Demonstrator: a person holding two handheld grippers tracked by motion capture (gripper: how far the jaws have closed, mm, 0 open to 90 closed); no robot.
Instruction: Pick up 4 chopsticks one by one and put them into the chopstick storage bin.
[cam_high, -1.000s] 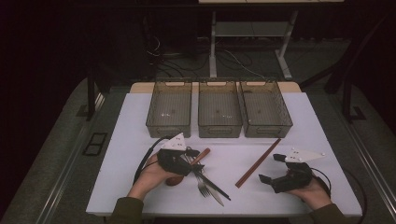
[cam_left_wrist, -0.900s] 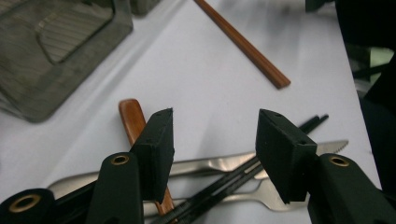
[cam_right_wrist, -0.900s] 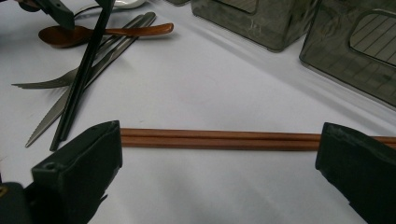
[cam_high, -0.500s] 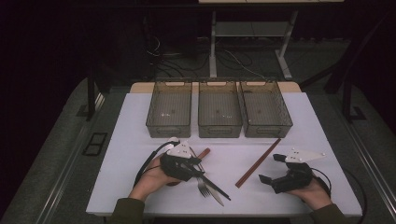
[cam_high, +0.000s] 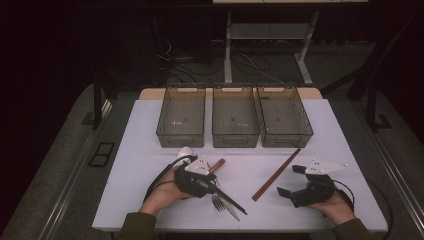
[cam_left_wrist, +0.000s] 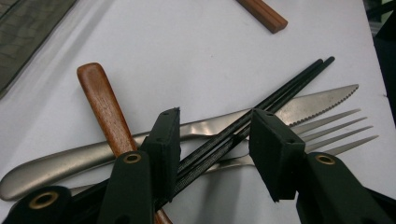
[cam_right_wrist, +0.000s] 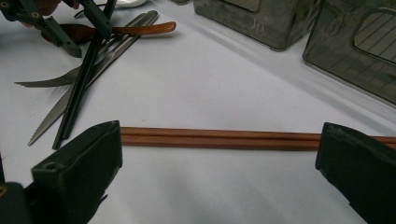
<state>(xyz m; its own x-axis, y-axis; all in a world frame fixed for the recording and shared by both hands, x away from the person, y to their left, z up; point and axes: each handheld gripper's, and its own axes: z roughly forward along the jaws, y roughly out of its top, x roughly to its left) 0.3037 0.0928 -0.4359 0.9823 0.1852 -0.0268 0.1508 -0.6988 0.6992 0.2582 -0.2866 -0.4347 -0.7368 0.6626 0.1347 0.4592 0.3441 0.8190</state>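
A pair of black chopsticks lies across a steel knife and a fork, beside a wooden-handled utensil. My left gripper straddles the black chopsticks. Its jaws have just been closing; one pad touches them and the other stands clear. In the high view the left gripper sits over this pile at front centre. My right gripper rests wide open at the front right. A pair of brown chopsticks lies just beyond its fingertips, with nothing between them.
Three empty grey mesh baskets stand in a row at the back of the white table. A small white object lies behind the left hand. The brown chopsticks lie diagonally between the grippers.
The left gripper has edged a little toward the cutlery pile and its jaws have narrowed around the black chopsticks. The right gripper has not moved.
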